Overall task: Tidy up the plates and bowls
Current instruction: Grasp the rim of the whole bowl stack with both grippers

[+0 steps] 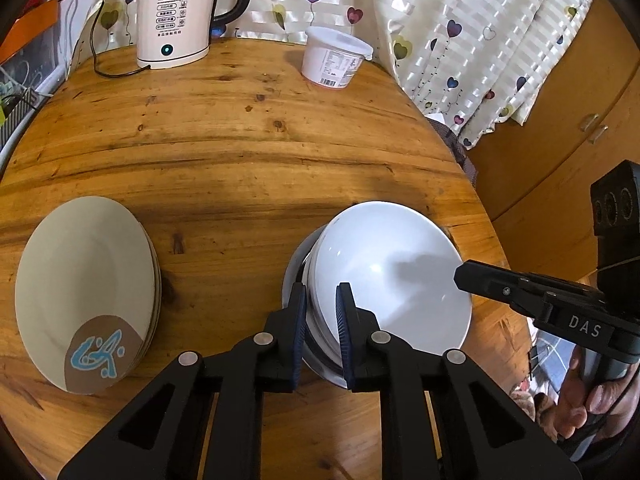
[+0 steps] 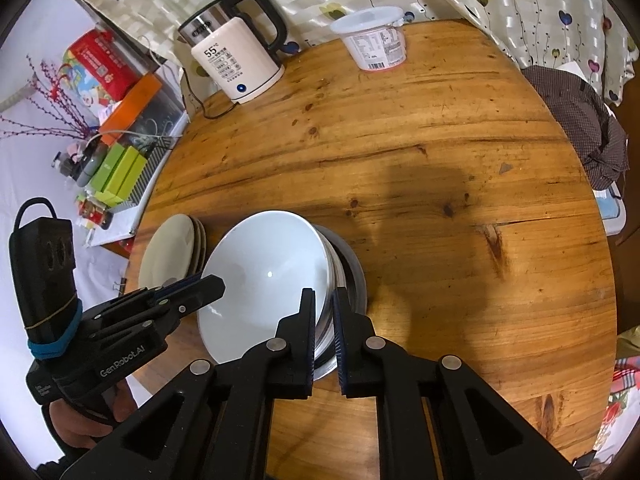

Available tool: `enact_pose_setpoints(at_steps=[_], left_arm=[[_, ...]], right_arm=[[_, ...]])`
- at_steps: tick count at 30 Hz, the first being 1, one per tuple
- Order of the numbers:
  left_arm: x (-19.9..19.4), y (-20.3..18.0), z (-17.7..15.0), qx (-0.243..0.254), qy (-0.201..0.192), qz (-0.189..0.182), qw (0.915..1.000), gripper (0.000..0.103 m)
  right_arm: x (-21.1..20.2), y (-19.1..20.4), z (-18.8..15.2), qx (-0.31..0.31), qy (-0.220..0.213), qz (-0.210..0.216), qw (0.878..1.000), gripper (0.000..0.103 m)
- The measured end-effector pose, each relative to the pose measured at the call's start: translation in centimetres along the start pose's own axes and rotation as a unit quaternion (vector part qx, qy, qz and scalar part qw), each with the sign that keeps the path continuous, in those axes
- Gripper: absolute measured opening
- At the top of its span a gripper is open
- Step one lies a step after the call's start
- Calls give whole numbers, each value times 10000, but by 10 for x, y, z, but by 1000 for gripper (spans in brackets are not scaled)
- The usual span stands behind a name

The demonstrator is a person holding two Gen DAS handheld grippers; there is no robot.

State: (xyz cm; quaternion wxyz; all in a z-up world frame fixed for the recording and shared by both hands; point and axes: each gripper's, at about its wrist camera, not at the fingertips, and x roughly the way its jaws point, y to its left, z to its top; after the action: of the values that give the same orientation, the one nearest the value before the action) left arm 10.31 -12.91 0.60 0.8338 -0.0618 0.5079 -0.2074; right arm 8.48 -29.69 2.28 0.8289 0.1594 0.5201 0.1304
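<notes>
A stack of white bowls [image 1: 392, 272] [image 2: 264, 276] sits tilted on the round wooden table [image 1: 240, 140], with a grey metal bowl [image 2: 352, 272] at its base. My left gripper [image 1: 322, 308] is shut on the stack's left rims, which fill the gap between its blue pads. From the other side, my right gripper [image 2: 324, 312] is shut on the right rims. Each gripper also shows in the other's view: the right gripper [image 1: 460, 276] at the stack's far edge, the left gripper [image 2: 218, 282] likewise. A stack of cream plates [image 1: 84, 280] [image 2: 172, 252] lies to the left, untouched.
An electric kettle [image 1: 176, 20] [image 2: 236, 60] with its cord and a white lidded tub [image 1: 336, 58] [image 2: 376, 40] stand at the table's back edge by a curtain. Boxes and clutter [image 2: 120, 160] lie left of the table. A dark cloth [image 2: 576, 120] hangs at the right.
</notes>
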Motion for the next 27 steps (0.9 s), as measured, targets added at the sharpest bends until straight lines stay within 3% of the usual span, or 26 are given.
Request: enact_pose_setpoints(at_steps=[10,16,24,27], left_arm=[[-2,4,-1,-78,-22,-125,9999,16],[-11,4,-4,-58,-273,-180,9994,16],[-27,-1,-12,4,-634,21,9980,16],[-30,-1,-16,12,-709,48,9975,16]], right_arm=[[-1,-4,-2,89,-48,113,9999,10],[-12,-9,-5,141,-265,150,9994,13],[-23,-13,-15,88,-420,281,9987,25],[-26,-12,-19,40,-441,340,9984,26]])
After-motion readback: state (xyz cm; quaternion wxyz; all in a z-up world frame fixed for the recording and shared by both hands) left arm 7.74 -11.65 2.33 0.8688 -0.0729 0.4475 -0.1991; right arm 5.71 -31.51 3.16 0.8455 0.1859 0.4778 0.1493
